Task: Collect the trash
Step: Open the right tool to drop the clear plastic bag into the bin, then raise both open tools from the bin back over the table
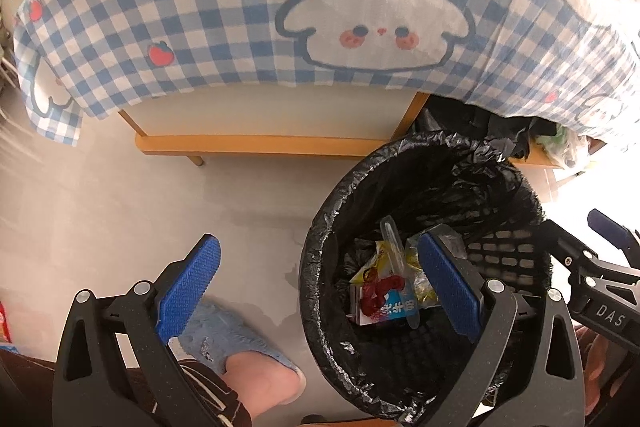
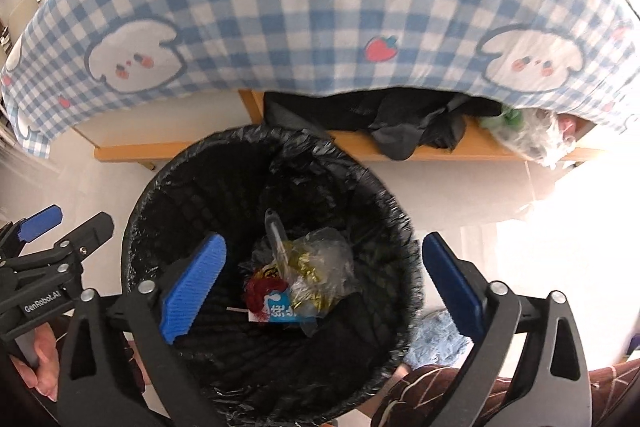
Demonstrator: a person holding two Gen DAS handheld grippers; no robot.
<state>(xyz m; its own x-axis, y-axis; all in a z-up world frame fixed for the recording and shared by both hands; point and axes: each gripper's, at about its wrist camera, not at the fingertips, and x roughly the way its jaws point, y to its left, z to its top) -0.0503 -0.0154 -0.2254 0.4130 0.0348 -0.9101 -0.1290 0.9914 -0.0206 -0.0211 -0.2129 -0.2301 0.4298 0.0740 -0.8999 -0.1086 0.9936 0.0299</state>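
My left gripper (image 1: 320, 283) hangs spread wide and empty, one pad over bare floor (image 1: 120, 211), the other above the near left rim of the bin (image 1: 316, 227). To its right, my right gripper (image 2: 324, 279) is also spread to its widest with nothing between the pads, poised over the bin's mouth. The trash (image 2: 296, 283), a heap of wrappers, clear film and a plastic stick, lies at the bottom of the bin's black liner (image 2: 224, 155), toward its middle.

What could go wrong, as I judge it: either tool drifting down could snag the loose liner at the rim and drag it inward, or knock the light bin over against my slippered foot (image 1: 236, 339) just beside it.

The left view alone shows that foot clearly and a red packet (image 1: 4, 323) at the far left edge. Only the right view shows the dark cloth (image 2: 400, 131) and the crumpled clear bags (image 2: 532, 139) on the wooden ledge (image 2: 472, 147) under the checked blanket (image 2: 304, 7).
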